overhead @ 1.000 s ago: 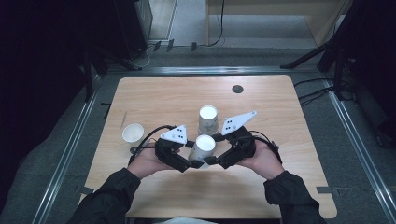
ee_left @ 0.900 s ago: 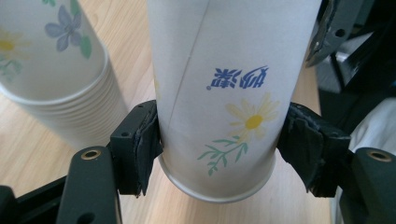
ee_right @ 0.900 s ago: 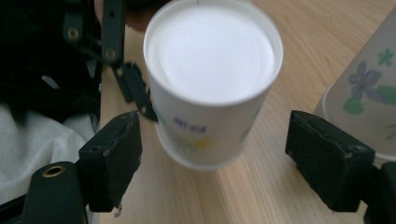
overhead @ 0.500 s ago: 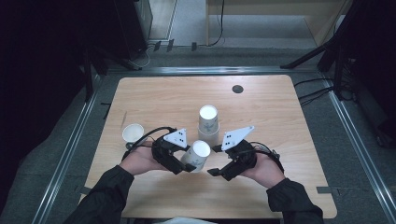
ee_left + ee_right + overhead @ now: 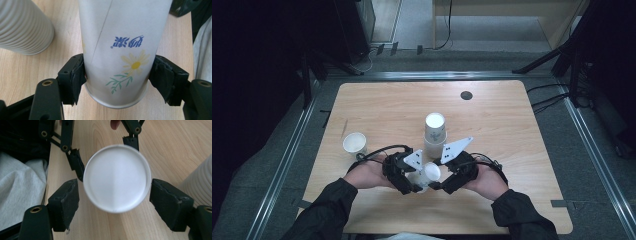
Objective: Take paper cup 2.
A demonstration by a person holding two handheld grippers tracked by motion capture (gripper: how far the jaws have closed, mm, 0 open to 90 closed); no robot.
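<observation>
Left to right on the bench (image 5: 512, 130): a lone cup (image 5: 354, 144) stands upright near the left edge, well apart from the work.

The left gripper (image 5: 414, 186) holds the daisy cup (image 5: 117, 50) on its side above the near bench; its fingers (image 5: 73, 75) press on opposite walls near one end.

The stack (image 5: 434, 135) of ribbed cups stands upright just behind.

The right gripper (image 5: 113, 200) faces the daisy cup's flat white end. Its fingers (image 5: 170, 202) flank that end at middling width without touching and have just been closing.

Handling, as judged:
- Paper cup: very light, thin-walled, easily crushed.
- The wall is stiffest at the rolled rim and base; grip there.
- Apply light pressure only; a printed wall may slip.
- Close the right fingers squarely across the end.
</observation>
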